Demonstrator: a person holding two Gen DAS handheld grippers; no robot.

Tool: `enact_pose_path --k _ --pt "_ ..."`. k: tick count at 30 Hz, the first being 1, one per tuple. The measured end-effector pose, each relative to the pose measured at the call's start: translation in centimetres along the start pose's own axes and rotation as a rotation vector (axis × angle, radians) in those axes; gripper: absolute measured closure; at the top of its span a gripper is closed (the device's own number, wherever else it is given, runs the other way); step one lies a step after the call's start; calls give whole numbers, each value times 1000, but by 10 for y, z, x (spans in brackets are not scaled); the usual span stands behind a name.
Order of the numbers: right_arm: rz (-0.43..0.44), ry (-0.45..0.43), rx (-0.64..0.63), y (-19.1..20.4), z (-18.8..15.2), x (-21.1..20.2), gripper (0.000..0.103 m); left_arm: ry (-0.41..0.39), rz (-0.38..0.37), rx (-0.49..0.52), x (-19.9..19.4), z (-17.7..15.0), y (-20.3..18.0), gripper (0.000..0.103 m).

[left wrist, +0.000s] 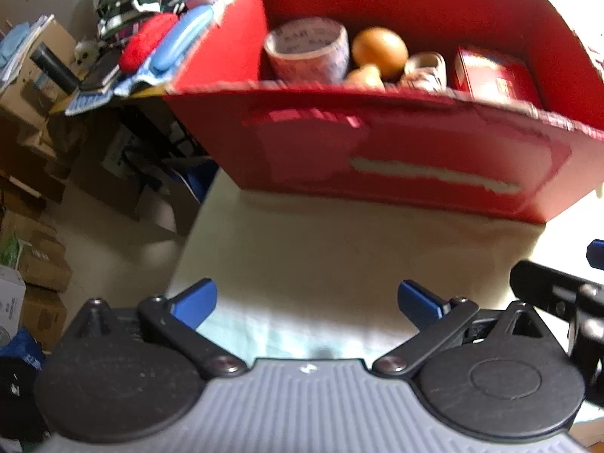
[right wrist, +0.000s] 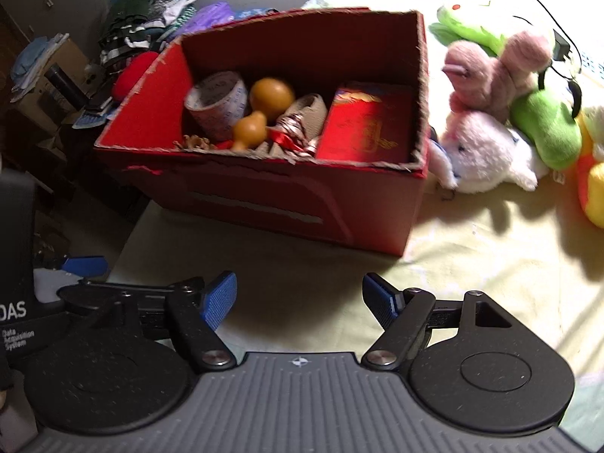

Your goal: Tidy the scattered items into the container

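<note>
Both empty: left gripper (left wrist: 306,304) and right gripper (right wrist: 299,304) gape wide before the red cardboard box (right wrist: 287,196); plush toys (right wrist: 487,151) lie rightward, probably nearer the right.

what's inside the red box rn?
Red box holds a tape roll, a tan gourd, a beige bundle and a small red carton. Anything beneath them is hidden.
</note>
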State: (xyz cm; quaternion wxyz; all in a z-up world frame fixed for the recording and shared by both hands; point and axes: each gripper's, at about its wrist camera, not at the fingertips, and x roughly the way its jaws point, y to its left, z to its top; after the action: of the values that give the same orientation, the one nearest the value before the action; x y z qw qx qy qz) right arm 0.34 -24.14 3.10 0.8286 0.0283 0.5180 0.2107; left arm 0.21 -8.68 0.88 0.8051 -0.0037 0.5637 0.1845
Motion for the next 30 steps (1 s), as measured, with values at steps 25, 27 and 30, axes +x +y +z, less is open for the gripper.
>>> enact_pose_path --k 25,27,30 --pt "-45 -252 132 25 74 -36 27 -203 -157 106 -35 93 44 1" --pt "-60 -261 144 23 79 -33 27 -214 -154 116 -35 98 41 1" --pt "-84 -272 161 22 83 -29 27 -211 -167 121 -31 104 40 2"
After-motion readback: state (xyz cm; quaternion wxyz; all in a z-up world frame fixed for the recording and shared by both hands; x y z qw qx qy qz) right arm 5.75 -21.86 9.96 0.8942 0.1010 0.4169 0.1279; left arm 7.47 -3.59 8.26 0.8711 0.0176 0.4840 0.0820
